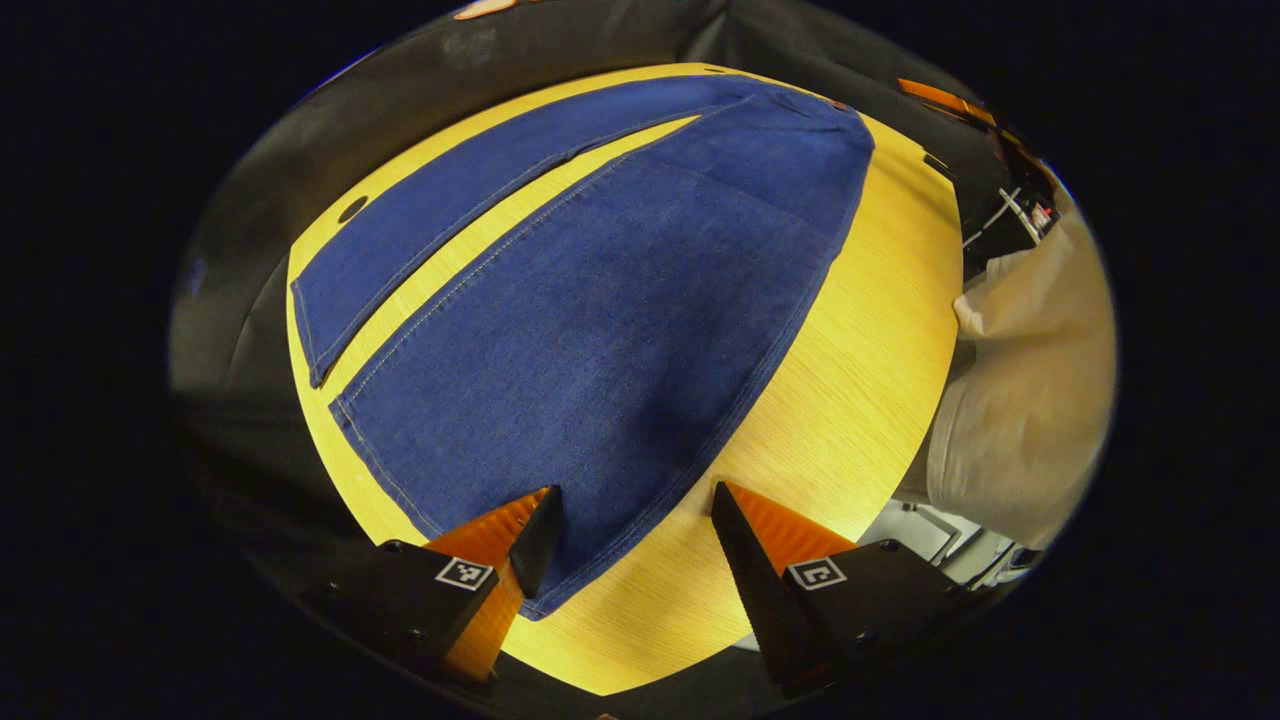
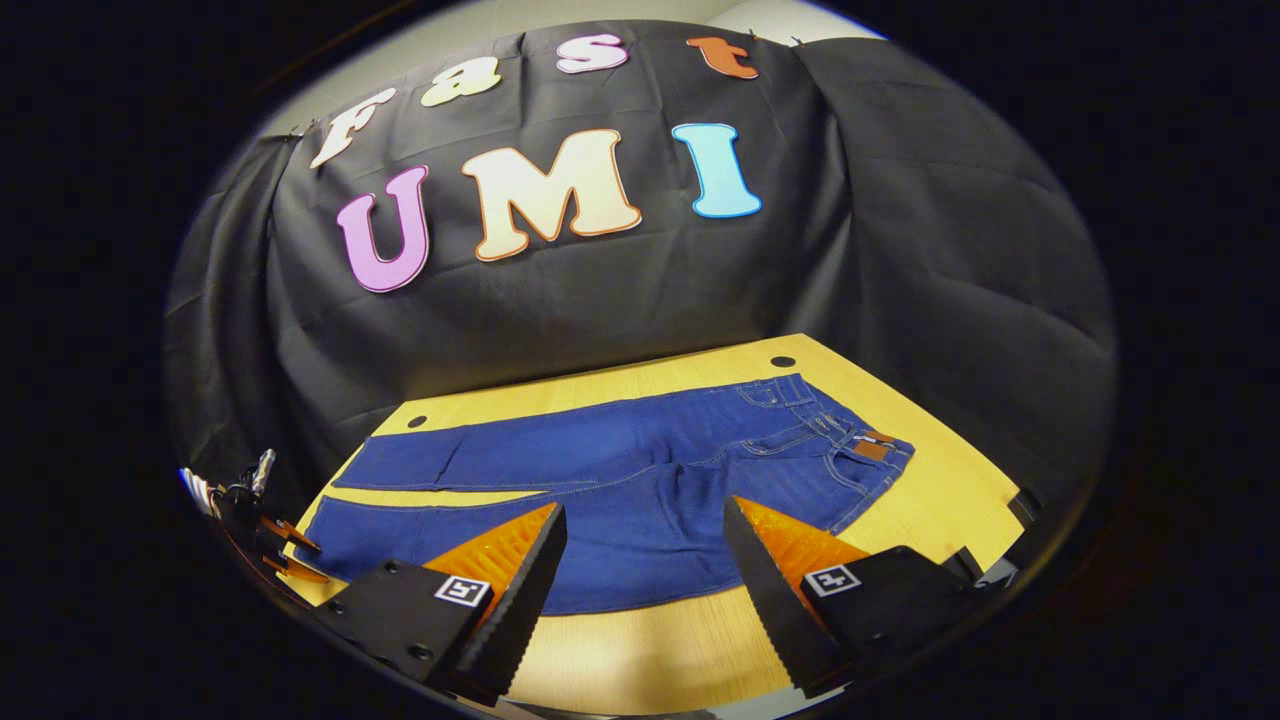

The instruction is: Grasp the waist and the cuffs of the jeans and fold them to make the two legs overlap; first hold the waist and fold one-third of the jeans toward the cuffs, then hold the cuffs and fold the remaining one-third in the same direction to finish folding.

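Note:
Blue jeans [image 1: 620, 300] lie flat on the yellow wooden table [image 1: 860, 400], the two legs spread apart in a narrow V. In the left gripper view the near leg's cuff [image 1: 420, 490] lies just ahead of my left gripper [image 1: 632, 545], which hovers open over that leg's end; the far leg's cuff [image 1: 308, 335] is to the left and the waist [image 1: 835, 115] is at the far end. In the right gripper view the jeans [image 2: 640, 470] run sideways, waist [image 2: 870, 450] at the right. My right gripper [image 2: 645, 555] is open above the near leg's edge, holding nothing.
A person's light-coloured clothing [image 1: 1030, 400] stands by the table's right side. Round holes [image 2: 783, 361] [image 2: 417, 421] sit in the tabletop's far corners. Black cloth hangs behind the table. The other gripper [image 2: 275, 535] shows small at the table's left end.

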